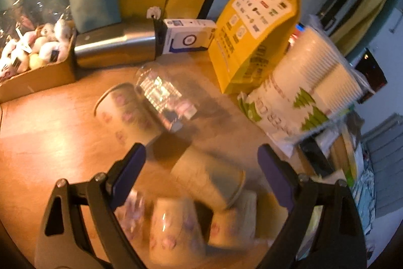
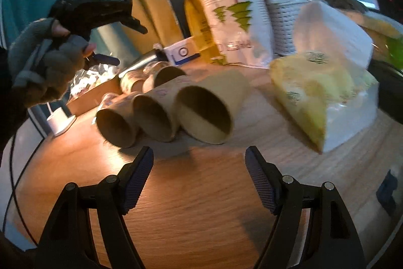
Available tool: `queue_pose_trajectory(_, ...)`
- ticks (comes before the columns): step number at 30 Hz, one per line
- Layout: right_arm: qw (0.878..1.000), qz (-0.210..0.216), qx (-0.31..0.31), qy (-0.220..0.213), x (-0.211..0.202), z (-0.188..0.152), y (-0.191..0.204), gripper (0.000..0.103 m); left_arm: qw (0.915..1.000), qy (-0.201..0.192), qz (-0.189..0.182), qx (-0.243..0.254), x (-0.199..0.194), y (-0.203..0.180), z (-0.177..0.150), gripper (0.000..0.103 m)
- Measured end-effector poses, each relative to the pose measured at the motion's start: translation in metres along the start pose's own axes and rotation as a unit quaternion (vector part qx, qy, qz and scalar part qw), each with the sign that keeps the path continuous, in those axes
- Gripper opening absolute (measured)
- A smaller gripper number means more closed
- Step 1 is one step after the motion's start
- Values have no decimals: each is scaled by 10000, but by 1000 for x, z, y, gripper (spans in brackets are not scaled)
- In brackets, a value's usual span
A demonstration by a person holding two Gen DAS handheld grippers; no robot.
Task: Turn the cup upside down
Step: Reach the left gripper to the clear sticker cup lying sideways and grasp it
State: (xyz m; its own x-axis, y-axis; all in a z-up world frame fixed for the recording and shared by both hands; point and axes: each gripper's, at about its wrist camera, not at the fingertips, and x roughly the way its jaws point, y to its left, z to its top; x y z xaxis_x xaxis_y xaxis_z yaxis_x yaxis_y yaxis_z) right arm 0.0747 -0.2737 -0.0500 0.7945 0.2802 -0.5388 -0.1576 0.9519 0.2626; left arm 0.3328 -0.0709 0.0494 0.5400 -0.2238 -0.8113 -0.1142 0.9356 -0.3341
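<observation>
Curtains in teal and yellow back a cluttered wooden tabletop, where paper cups lie on their sides awaiting a flip. Along the far left edge sits a cardboard box of small toys, then a fallen steel flask and a small white carton. A clear glass lies beside a patterned paper cup toward the middle. Farther right stand a yellow paper bag and a bagged stack of disposable cups at the right edge.

Seen from the right wrist, three paper cups lie in a row with mouths toward the camera: left cup, middle cup and the large plain cup, each touching the next. A plastic bag of yellow sponges rests to their right.

The left gripper hangs above the cups, jaws spread wide and holding nothing; a gloved hand grips its handle. The right gripper hovers low near the front edge, also wide and empty, aimed roughly at the plain cup.

Judging by this, the approach is under way and no cup is yet grasped. The next move likely calls for closing on one cup's wall, lifting, then turning it mouth-down onto the tabletop without knocking its neighbours.
</observation>
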Motion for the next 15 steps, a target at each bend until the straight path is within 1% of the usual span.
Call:
queue_pose_trajectory(2, 9999, 5, 94, -82, -4, -1, -8, 78, 10000, 13, 43, -43, 12, -2, 10, 92)
queue_pose_trajectory(4, 9998, 4, 177, -135, -7, -1, -13, 78, 9998, 33, 169, -117, 28, -4, 21, 92)
queue_pose_trajectory(7, 9995, 30, 277, -136, -8, -2, -22, 78, 9992, 195, 284, -192, 51, -4, 34, 92)
queue_pose_trajectory(10, 9992, 71, 383, -134, -8, -2, -28, 78, 9975, 330, 536, -310, 75, 0, 43, 92)
queue_pose_trajectory(13, 9988, 130, 455, -122, -9, -2, -32, 78, 9944, 492, 838, -411, 95, 6, 45, 92)
queue_pose_trajectory(15, 9988, 151, 456, -132, -9, -1, -32, 78, 9928, 560, 963, -448, 104, 10, 46, 92)
